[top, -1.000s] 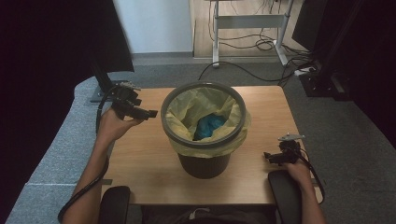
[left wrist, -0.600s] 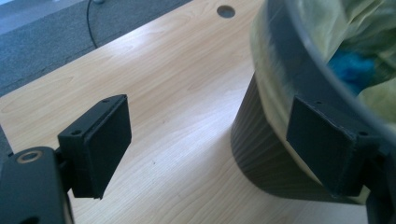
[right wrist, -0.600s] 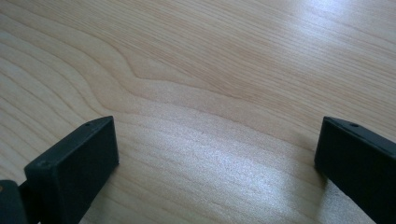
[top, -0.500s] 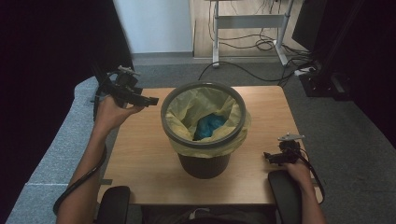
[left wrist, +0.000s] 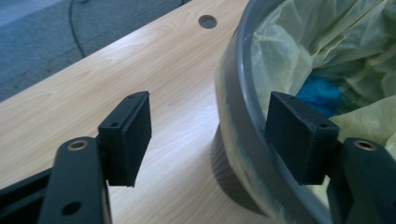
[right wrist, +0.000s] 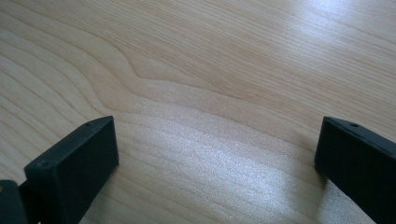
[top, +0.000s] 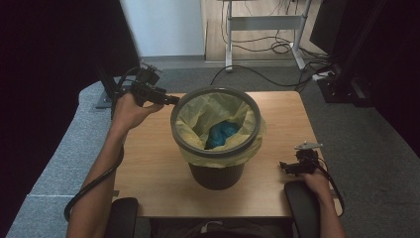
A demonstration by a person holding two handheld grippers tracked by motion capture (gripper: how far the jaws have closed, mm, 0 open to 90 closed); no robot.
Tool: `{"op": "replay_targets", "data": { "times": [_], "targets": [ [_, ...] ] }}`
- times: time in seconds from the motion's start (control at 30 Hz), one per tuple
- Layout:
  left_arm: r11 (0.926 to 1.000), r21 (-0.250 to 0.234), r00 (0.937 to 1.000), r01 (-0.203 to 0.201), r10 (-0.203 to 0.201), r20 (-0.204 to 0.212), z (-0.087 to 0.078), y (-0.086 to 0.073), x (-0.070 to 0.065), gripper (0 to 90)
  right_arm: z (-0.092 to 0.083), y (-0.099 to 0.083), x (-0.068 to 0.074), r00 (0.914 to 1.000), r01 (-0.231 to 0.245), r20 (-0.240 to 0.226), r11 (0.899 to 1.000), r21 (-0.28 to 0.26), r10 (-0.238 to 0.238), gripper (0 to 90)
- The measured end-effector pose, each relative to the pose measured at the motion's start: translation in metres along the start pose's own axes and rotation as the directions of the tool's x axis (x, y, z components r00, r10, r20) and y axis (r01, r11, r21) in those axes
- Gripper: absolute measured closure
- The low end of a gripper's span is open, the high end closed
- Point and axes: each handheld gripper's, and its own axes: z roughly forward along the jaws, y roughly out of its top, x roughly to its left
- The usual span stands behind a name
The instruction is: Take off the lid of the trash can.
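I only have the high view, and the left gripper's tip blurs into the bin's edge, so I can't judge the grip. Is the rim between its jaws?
Observer: Yes. In the left gripper view, the left gripper straddles the grey rim. One jaw is outside over the table, the other inside by the yellow liner.
Operator: Clamped already?
Observer: Not yet. The jaws have just been closing, but a gap shows between the outer jaw and the rim.
Operator: And the right gripper?
Observer: The right gripper has its jaws wide open over the table, with nothing between them.
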Motion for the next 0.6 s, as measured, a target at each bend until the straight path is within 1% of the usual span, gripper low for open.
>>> {"op": "replay_targets", "data": {
  "times": [0.1,0.2,0.3,0.43,0.57,0.6],
  "targets": [
    [0.9999,0.013,1.0000,-0.009,0.009,0.004,0.006,0.004,-0.003,36.5,0.000,0.000,0.000,1.0000,0.000,0.000,1.000,0.000,0.000,0.0],
    [0.9986,0.039,0.9992,-0.036,0.036,-0.017,0.011,0.007,-0.009,39.5,0.000,0.000,0.000,1.0000,0.000,0.000,1.000,0.000,0.000,0.0],
    [0.9974,0.058,0.9987,-0.042,0.043,-0.027,0.017,0.010,-0.013,44.7,0.000,0.000,0.000,1.0000,0.000,0.000,1.000,0.000,0.000,0.0],
    [0.9948,0.086,0.9982,-0.054,0.056,-0.021,0.025,0.012,-0.017,52.0,0.000,0.000,0.000,1.0000,0.000,0.000,1.000,0.000,0.000,0.0],
    [0.9933,0.094,0.9977,-0.068,0.068,-0.001,0.029,0.012,-0.021,66.2,0.000,0.000,0.000,1.0000,0.000,0.000,1.000,0.000,0.000,0.0],
    [0.9931,0.094,0.9974,-0.070,0.071,-0.007,0.030,0.012,-0.023,69.4,0.000,0.000,0.000,1.0000,0.000,0.000,1.000,0.000,0.000,0.0]
  ]
}}
